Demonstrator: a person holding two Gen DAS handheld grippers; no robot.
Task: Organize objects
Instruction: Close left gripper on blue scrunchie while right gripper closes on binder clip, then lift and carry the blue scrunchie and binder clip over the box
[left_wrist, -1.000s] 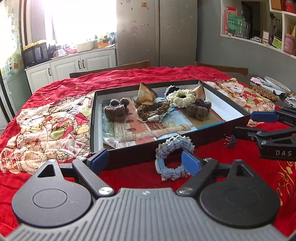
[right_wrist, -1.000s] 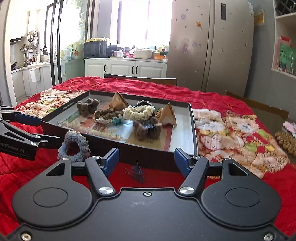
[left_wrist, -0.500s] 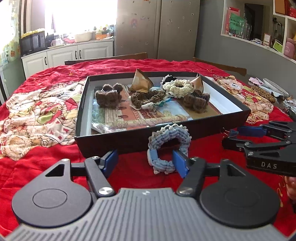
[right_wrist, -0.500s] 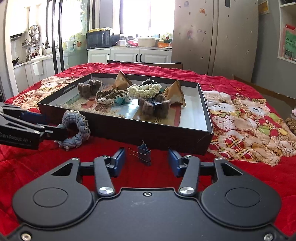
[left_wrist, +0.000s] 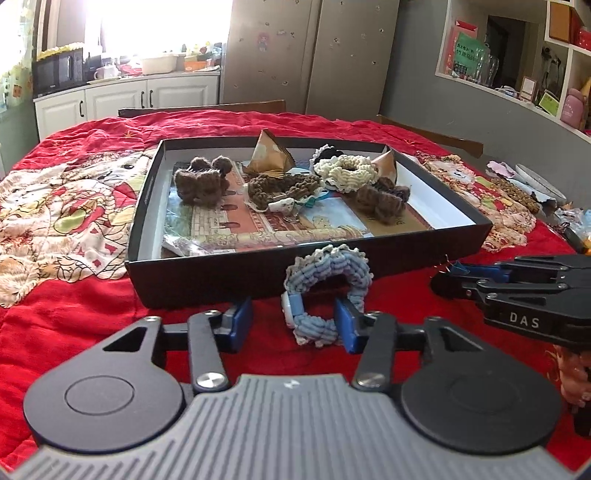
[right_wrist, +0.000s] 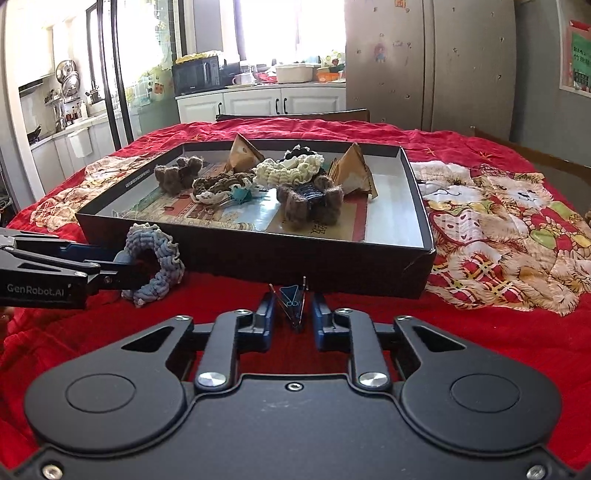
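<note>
Now the closing right claw (right_wrist: 291, 319) seemingly pinches the binder clip (right_wrist: 291, 301); the closing left claw (left_wrist: 293, 325) straddles the blue scrunchie (left_wrist: 327, 291).

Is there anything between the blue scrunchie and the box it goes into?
Only the box's own near wall, right behind the blue scrunchie; the scrunchie must go over it. The left gripper is closing, one finger through the ring. Bare floor lies behind the wall.

The scrunchie (left_wrist: 327, 291) was pale blue with cream edging. The box (left_wrist: 236, 275) was black outside, white inside. The cloth (left_wrist: 92, 325) was red, printed with cream cartoon bears. The binder clip (right_wrist: 291, 301) was blue.
</note>
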